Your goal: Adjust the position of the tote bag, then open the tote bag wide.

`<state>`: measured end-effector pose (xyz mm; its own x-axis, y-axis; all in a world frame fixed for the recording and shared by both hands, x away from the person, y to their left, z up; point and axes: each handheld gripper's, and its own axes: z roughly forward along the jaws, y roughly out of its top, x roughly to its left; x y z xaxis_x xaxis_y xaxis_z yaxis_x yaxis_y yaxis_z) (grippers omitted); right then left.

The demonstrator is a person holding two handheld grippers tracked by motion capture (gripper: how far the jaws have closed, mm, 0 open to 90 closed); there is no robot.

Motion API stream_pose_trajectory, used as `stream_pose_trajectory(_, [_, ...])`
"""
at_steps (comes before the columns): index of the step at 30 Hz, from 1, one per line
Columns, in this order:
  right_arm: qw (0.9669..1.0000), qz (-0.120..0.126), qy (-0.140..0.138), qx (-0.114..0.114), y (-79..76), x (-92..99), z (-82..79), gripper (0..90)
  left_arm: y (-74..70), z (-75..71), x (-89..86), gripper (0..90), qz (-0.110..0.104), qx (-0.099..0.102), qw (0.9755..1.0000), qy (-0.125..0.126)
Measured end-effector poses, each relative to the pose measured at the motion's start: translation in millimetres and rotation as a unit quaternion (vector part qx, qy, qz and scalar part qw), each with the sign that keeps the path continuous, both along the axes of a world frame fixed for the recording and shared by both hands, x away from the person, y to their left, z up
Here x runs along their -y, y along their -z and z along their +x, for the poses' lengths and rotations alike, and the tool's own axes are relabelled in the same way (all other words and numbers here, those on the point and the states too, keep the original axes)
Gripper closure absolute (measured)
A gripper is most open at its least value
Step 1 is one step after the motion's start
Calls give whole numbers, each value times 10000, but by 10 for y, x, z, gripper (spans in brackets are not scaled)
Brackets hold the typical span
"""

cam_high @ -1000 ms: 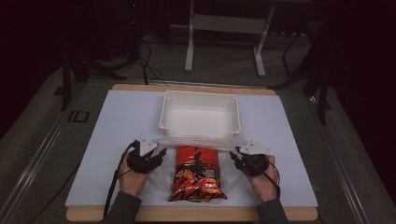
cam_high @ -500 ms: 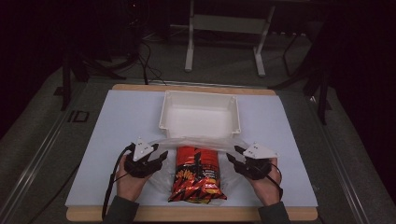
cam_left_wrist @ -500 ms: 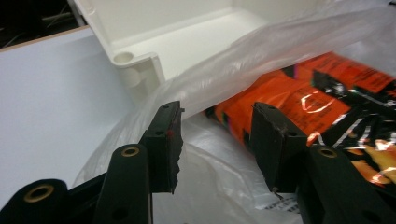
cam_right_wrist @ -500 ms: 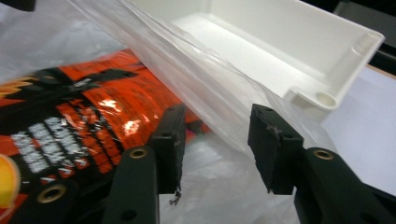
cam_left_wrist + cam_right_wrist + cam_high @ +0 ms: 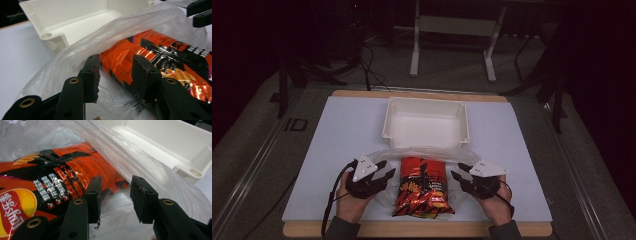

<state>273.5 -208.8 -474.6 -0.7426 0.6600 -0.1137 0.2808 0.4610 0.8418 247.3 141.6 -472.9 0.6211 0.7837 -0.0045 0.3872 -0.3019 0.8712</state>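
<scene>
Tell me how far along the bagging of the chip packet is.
Partly done: the red-orange foil chip packet has its top inside the clear plastic bag. Both claws, left and right, flank it with jaws open. Its lower half still lies outside.

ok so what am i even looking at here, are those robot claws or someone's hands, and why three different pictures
Those are a person's hands, each holding a hand-held tool with two black jaws. The high view looks down on the table from above: the left gripper and the right gripper sit on either side of a red chip bag. The other two pictures come from small cameras riding on the tools, each looking along its own jaws.

On the table lie the chip bag, partly inside a clear plastic bag, and behind them an empty white plastic tray.

Nothing is gripped right now. In the left gripper view and the right gripper view the jaws stand apart, with thin plastic film and the chip bag's edge near the gap but no pad pressing on them. Both pairs of jaws have just been closing a little.
</scene>
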Motion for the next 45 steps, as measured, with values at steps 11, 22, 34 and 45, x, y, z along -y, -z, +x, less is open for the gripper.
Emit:
stream_pose_trajectory(11, [9999,19,5,-160,112,26,-26,609,2,-42,46,576,-54,-96,9998,171])
stream_pose_trajectory(22, [9996,-16,-17,-286,203,32,-40,607,32,-93,61,556,-38,-250,9990,380])
stream_pose_trajectory(34, [9992,-79,-58,-375,263,5,-56,623,88,-270,86,552,-69,-502,9960,742])
stream_pose_trajectory(45, [9991,-101,-86,-410,290,-7,-55,620,178,-510,142,551,13,-751,9908,1125])
